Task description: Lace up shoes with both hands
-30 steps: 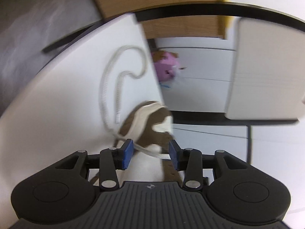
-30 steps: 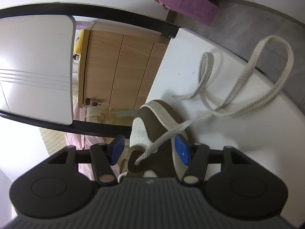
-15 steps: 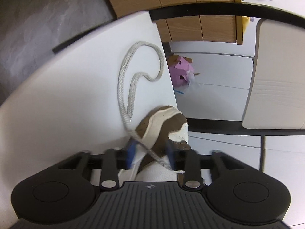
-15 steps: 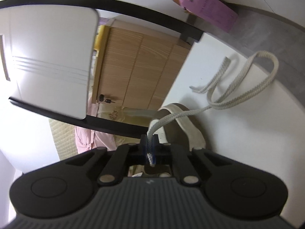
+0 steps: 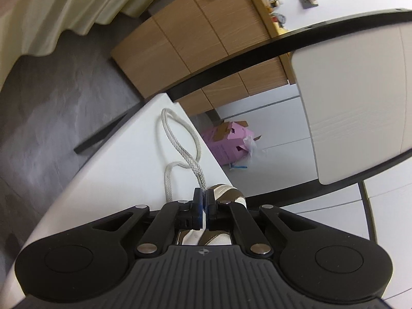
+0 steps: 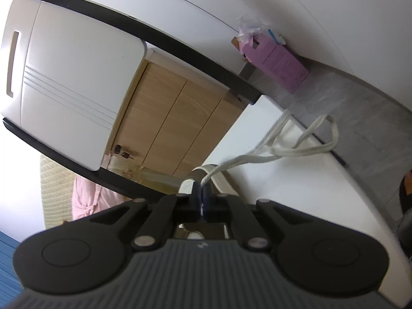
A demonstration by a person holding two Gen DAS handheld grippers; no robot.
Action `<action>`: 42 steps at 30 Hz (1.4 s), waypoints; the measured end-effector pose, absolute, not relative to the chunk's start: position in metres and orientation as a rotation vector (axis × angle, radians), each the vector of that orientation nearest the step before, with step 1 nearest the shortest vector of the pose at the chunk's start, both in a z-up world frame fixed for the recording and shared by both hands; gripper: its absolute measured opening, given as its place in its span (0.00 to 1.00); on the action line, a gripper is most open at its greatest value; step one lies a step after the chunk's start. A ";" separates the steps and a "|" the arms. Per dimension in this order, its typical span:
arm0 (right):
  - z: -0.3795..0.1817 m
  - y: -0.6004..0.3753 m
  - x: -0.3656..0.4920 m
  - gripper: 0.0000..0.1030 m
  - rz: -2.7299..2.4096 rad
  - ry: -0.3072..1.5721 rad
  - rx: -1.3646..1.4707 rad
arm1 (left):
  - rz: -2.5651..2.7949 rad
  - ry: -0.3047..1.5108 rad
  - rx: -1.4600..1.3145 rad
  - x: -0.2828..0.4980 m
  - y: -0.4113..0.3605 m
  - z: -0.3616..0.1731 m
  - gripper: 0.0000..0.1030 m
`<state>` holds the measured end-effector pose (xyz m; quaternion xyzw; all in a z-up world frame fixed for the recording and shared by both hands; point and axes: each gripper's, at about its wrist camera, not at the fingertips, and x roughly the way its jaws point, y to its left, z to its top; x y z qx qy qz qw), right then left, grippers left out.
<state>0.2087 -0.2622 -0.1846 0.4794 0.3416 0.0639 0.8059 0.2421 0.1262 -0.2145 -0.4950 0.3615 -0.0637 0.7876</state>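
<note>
Visibly, two claws [image 5: 204, 200] [image 6: 202, 200]; one lace [image 5: 180, 149]; one shoe [image 5: 226, 193]

Pink carton [image 5: 228, 141] on pale floor beside wooden cabinet [image 5: 206, 41].

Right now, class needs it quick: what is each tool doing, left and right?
Left tool: closed on the white woven shoelace above the brown-and-white shoe.
Right tool: closed on the same lace's other strand.

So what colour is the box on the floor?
Pink. The box shows best in the left wrist view.
</note>
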 end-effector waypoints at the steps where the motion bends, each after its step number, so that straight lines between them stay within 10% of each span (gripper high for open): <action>1: -0.184 -0.263 0.208 0.01 0.130 0.730 1.011 | -0.140 0.777 -1.056 0.241 0.125 -0.212 0.02; 9: -0.175 -0.258 0.211 0.10 0.159 0.774 0.884 | -0.245 0.856 -0.922 0.239 0.117 -0.204 0.03; 13: -0.157 -0.260 0.201 0.53 0.171 0.756 0.836 | -0.269 0.882 -0.817 0.232 0.113 -0.197 0.27; 16: -0.140 -0.258 0.192 0.53 0.189 0.741 0.762 | -0.264 0.880 -0.733 0.219 0.113 -0.191 0.61; 42: -0.166 -0.029 0.351 0.22 0.616 1.319 -0.112 | -0.122 0.732 -0.511 0.196 0.171 -0.153 0.65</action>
